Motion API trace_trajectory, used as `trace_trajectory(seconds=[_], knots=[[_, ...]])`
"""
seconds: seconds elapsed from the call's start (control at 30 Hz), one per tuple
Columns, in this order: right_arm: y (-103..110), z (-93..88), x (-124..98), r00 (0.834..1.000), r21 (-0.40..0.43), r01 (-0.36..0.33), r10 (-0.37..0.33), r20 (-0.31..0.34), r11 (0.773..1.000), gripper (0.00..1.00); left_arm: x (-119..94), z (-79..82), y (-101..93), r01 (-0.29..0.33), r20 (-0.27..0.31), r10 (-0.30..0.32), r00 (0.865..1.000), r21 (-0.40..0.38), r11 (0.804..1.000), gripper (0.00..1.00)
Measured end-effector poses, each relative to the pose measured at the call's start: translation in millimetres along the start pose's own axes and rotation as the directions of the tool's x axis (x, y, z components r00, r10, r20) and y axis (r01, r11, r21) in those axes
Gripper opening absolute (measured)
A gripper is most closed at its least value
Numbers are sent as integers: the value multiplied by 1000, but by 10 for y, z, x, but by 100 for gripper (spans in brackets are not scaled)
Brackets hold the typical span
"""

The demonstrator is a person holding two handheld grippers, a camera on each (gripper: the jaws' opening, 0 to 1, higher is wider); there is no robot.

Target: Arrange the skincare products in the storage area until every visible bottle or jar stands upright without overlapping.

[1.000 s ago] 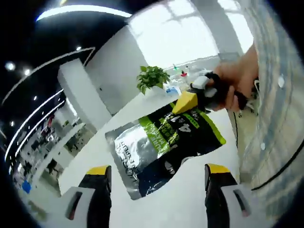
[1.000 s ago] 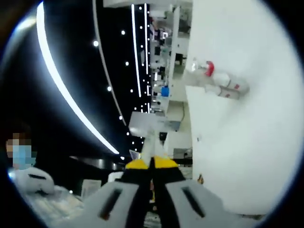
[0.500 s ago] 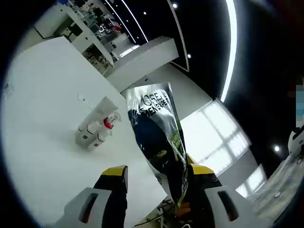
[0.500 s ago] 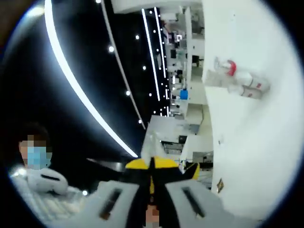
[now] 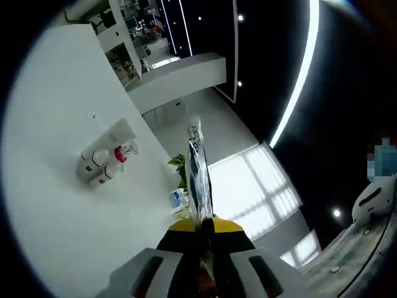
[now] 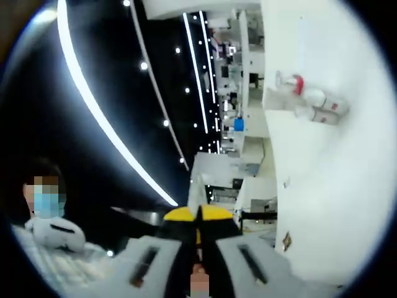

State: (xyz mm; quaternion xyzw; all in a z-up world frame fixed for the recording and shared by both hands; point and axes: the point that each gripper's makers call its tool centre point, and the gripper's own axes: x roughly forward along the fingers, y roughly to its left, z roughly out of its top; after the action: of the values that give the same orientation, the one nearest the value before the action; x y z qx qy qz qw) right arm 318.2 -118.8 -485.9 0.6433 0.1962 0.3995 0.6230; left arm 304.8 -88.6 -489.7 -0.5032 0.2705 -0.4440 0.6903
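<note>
While you hold both sets of tongs raised off the white bench (image 5: 56, 186), the left gripper view looks along your left tongs (image 5: 205, 225), whose yellow-tipped jaws are pressed together on the lower edge of a thin silver and green foil pouch (image 5: 198, 177); you see the pouch edge-on, rising as a narrow strip from between the tips toward the middle of the view. To the left of it in that view, well apart from the pouch, a small cluster of white skincare bottles and a white tube (image 5: 104, 160) lies on the bench, one bottle carrying a red cap (image 5: 120, 156); the pieces lie on their sides, touching one another, and you cannot tell from here whether any overlaps another. Beyond the bench edge, near the pouch, a green potted plant (image 5: 178, 166) stands before a bright window. Your right tongs (image 6: 198, 214) in the right gripper view also have their yellow tips closed, with a thin pale sliver of the same foil pouch (image 6: 197, 195) rising from between them, so both tongs are pinching the pouch. At the upper right of that view the white bench (image 6: 322, 186) runs up the side, and the same cluster of white bottles (image 6: 313, 104) with the red cap (image 6: 298, 84) lies on it, far from your tongs. At the lower left a person in light clothing sits against the dark ceiling with its long light strips.
</note>
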Motion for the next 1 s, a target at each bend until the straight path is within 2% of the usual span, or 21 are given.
trace_trajectory(seconds=[0.13, 0.2, 0.33, 0.37, 0.43, 0.47, 0.5, 0.53, 0.6, 0.63, 0.67, 0.7, 0.73, 0.83, 0.93, 1.0], knots=[[0, -42, 19, 1000, -48, 12, -13, -26, 999, 0, -30, 5, -40, 7, -38, -8, 999, -15, 1000, 3], [-25, -82, 8, 997, -117, 38, -45, -61, 992, 2, -73, 18, -44, 6, -66, -7, 998, -9, 1000, 3], [-22, -93, 18, 991, -231, 77, -101, -93, 970, 13, -232, 0, 53, -21, -182, 22, 983, 9, 1000, 3], [-12, -135, 21, 985, -260, 72, -109, -133, 963, 13, -262, -37, 70, -26, -217, 30, 976, 19, 999, 3], [-65, -225, 27, 967, -317, 80, -152, -207, 945, 13, -272, -46, 52, -22, -221, 27, 975, 25, 999, 3], [-69, -258, 38, 961, -329, 76, -157, -227, 941, 13, -283, -68, 47, -19, -232, 25, 972, 26, 999, 3], [-65, -301, 50, 954, -332, 68, -159, -255, 941, 12, -307, -149, 32, -10, -282, 17, 959, 27, 1000, 3], [-59, -312, 73, 954, -324, 66, -155, -258, 944, 12, -316, -198, 39, -10, -305, 24, 952, 47, 999, 3], [-85, -360, 85, 944, -329, 67, -166, -285, 942, 11, -319, -248, 25, -4, -327, 18, 945, 43, 999, 3], [-90, -378, 86, 941, -328, 63, -166, -294, 943, 9, -335, -337, 7, 13, -372, 7, 928, 50, 999, 3], [-98, -396, 80, 937, -325, 62, -167, -305, 944, 5, -334, -346, 6, 15, -376, 6, 927, 55, 998, 3], [-99, -403, 65, 935, -319, 58, -163, -314, 946, 5, -328, -343, -8, 18, -362, 3, 932, 54, 998, 3], [-59, -415, 62, 939, -267, 48, -135, -317, 963, 4, -347, -330, -10, 18, -355, -5, 935, 35, 999, 3], [22, -438, 69, 949, -145, 10, -55, -311, 989, 1, -398, -333, -52, 46, -347, -37, 937, 18, 999, 2], [30, -444, 102, 961, 4, 9, -8, -276, 1000, 1, -458, -323, -80, 63, -330, -60, 942, -1, 998, 2], [-2, -446, 128, 966, 31, 14, -5, -258, 999, 1, -508, -311, -82, 62, -311, -64, 948, -18, 998, 2]])
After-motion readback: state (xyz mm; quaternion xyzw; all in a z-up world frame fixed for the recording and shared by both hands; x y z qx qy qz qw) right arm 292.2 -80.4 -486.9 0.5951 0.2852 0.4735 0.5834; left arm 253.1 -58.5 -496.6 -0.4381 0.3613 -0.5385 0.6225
